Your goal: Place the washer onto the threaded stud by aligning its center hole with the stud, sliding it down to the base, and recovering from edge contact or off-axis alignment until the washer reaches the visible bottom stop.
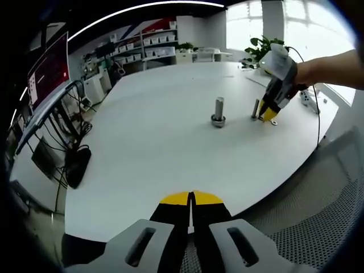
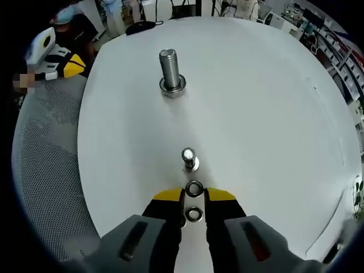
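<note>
- My left claw (image 1: 191, 200) sits low at the near edge of the white surface (image 1: 153, 148), its yellow-tipped jaws pressed together with nothing between them.
- My right claw (image 2: 194, 196) hangs over the same surface, jaws a little apart, and I cannot tell whether they touch the washers lying between them.
- One washer (image 2: 194, 189) lies flat right at the yellow tips of the right claw, just short of the small threaded stud (image 2: 189, 158).
- A second washer (image 2: 194, 214) lies flat further back between the same jaws, on the side away from the small threaded stud.
- The small threaded stud stands upright on the surface; I see a bright ring around its foot, but I cannot tell if that is its base or a washer.
- Beyond the small threaded stud stands a large bolt (image 2: 170, 71), upright, with a nut or collar at its foot, well apart from it.
- In the left gripper view I see the right claw (image 1: 267, 114) from across the surface, held by a person's hand (image 1: 282, 67), tips down just beside the small threaded stud (image 1: 255, 109), with a washer (image 1: 274, 121) on the surface by its tips.
- The large bolt (image 1: 218, 111) stands near the small threaded stud in that view, toward the monitor (image 1: 48, 74) side.
- A mesh chair (image 2: 48, 170) sits off the edge of the surface, well away from the small threaded stud.
</note>
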A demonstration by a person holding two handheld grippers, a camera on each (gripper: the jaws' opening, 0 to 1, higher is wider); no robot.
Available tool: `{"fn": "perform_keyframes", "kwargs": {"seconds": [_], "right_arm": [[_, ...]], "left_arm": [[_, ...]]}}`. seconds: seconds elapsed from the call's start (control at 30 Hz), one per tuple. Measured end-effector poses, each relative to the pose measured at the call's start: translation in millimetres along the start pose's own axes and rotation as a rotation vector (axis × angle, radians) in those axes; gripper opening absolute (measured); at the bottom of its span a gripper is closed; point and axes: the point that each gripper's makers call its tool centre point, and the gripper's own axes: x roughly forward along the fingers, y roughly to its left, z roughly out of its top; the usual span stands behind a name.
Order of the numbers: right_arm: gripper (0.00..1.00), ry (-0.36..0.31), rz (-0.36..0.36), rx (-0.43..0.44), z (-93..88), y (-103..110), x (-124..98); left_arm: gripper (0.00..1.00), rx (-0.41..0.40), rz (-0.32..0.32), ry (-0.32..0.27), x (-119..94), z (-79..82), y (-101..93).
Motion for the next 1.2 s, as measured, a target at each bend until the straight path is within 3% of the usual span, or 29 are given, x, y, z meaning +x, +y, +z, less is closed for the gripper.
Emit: {"fn": "perform_keyframes", "kwargs": {"seconds": [0.17, 0.47, 1.2], "right_arm": [[0.15, 0.008, -0.002, -0.023, 0.0, 1, 0], [0.14, -0.035, -0.012, 0.040, 0.5, 0, -1], [0.14, -0.091, -0.014, 0.080, 10.0, 3, -18]], "left_arm": [[0.00, 0.000, 0.001, 0.000, -1, 0.5, -0.3], [0.00, -0.002, 0.002, -0.003, 0, 0.7, 0.3], [0.00, -0.004, 0.002, -0.001, -1, 0.1, 0.4]]}}
